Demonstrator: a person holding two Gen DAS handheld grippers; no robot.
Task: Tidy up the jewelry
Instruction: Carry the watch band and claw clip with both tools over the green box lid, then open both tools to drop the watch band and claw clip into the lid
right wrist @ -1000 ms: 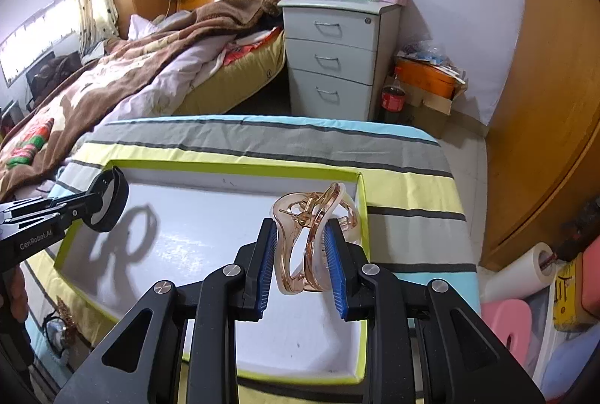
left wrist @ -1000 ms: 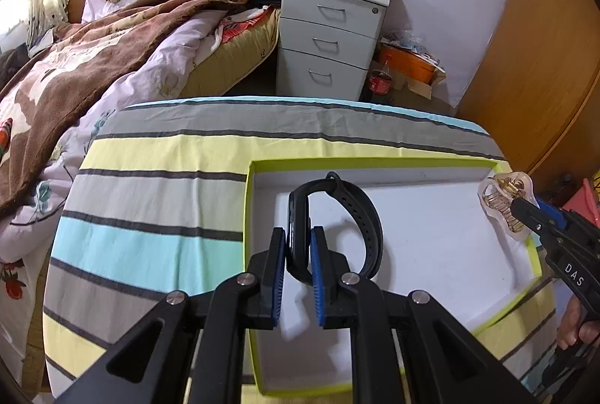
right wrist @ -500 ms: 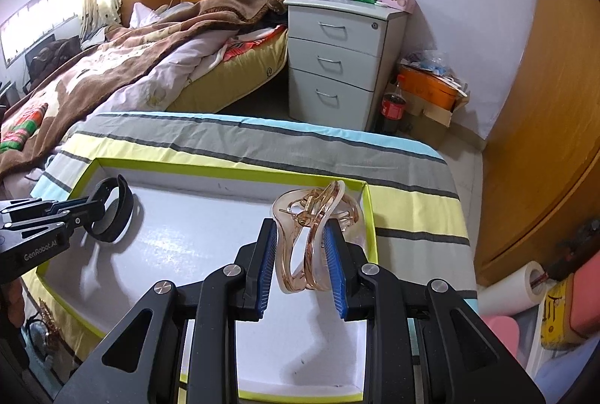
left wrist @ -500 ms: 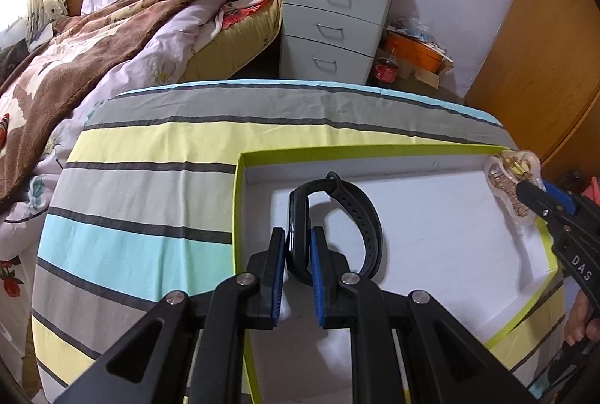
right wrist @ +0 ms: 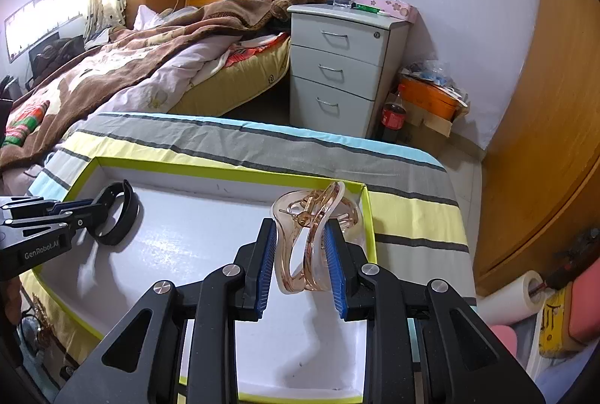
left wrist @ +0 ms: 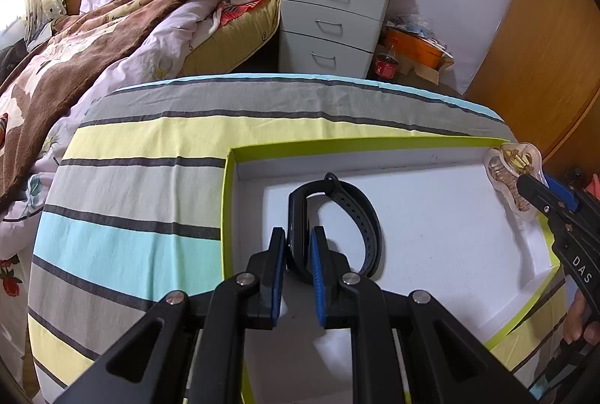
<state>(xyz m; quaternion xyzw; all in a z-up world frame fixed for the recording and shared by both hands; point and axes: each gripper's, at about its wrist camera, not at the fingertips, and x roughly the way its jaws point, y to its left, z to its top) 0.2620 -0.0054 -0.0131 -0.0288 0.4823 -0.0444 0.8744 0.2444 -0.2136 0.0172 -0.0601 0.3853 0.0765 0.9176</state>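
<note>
My left gripper (left wrist: 298,250) is shut on a black wristband (left wrist: 352,212), held low over the far left corner of the white tray with a lime-green rim (left wrist: 337,143). The band also shows in the right wrist view (right wrist: 119,216), with the left gripper (right wrist: 84,212) on it. My right gripper (right wrist: 300,250) is shut on a translucent pink hair claw clip (right wrist: 311,235) low at the tray's (right wrist: 225,172) far right corner. The clip (left wrist: 513,179) and the right gripper (left wrist: 525,182) show at the right of the left wrist view.
The tray lies on a table covered by a striped cloth (left wrist: 142,186). Beyond are a bed with a brown blanket (right wrist: 112,66), a grey drawer unit (right wrist: 337,66), a cola bottle (right wrist: 393,115) and wooden wardrobe doors (right wrist: 543,104).
Both grippers have come lower and forward over the tray, each still holding its item. The wristband and the clip now sit close to the tray floor.
</note>
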